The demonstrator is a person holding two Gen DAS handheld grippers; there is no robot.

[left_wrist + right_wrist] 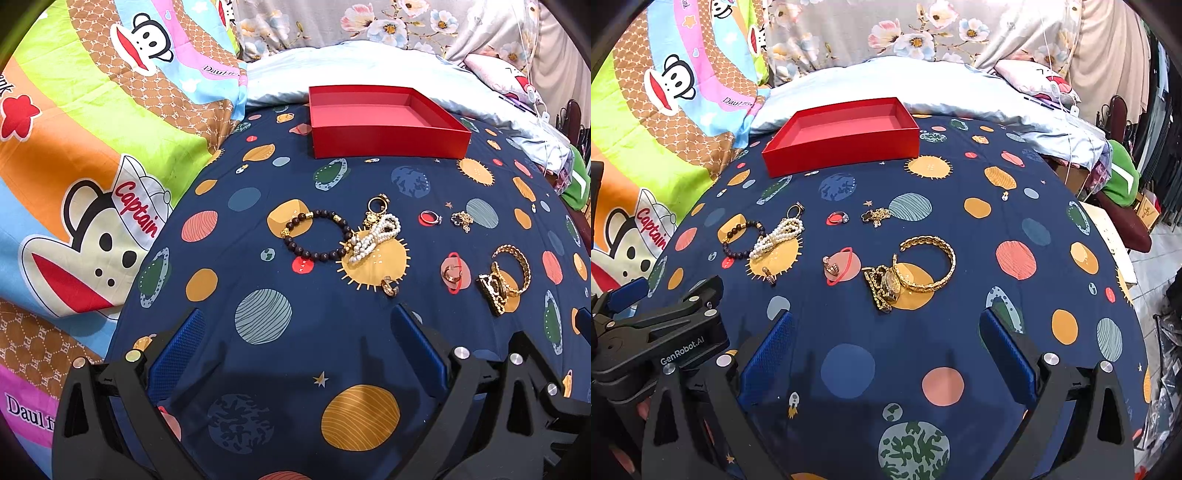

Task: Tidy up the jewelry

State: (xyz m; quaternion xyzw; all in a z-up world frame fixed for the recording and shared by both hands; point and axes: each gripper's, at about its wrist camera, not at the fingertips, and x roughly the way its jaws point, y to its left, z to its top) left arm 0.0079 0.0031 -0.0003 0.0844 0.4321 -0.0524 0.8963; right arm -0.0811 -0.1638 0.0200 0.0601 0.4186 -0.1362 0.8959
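An open red box (388, 123) (842, 134) stands empty at the far side of the navy planet-print bedsheet (295, 350). Jewelry lies loose in front of it: a dark bead bracelet (316, 236) (738, 236), a pearl bracelet (375, 240) (777, 238), a gold bangle (515, 266) (929, 264), a gold watch (495, 291) (884, 286), several small rings (430, 218) (838, 218) and a gold chain (461, 219) (877, 216). My left gripper (295, 325) is open and empty, short of the bead bracelet. My right gripper (886, 328) is open and empty, just short of the watch.
A colourful cartoon-monkey quilt (92, 166) is bunched along the left. A pale blue pillow (351, 70) and floral bedding (886, 33) lie behind the box. The bed's edge drops off at the right, by green fabric (1123, 184) and clutter. The left gripper's body (657, 332) shows beside my right one.
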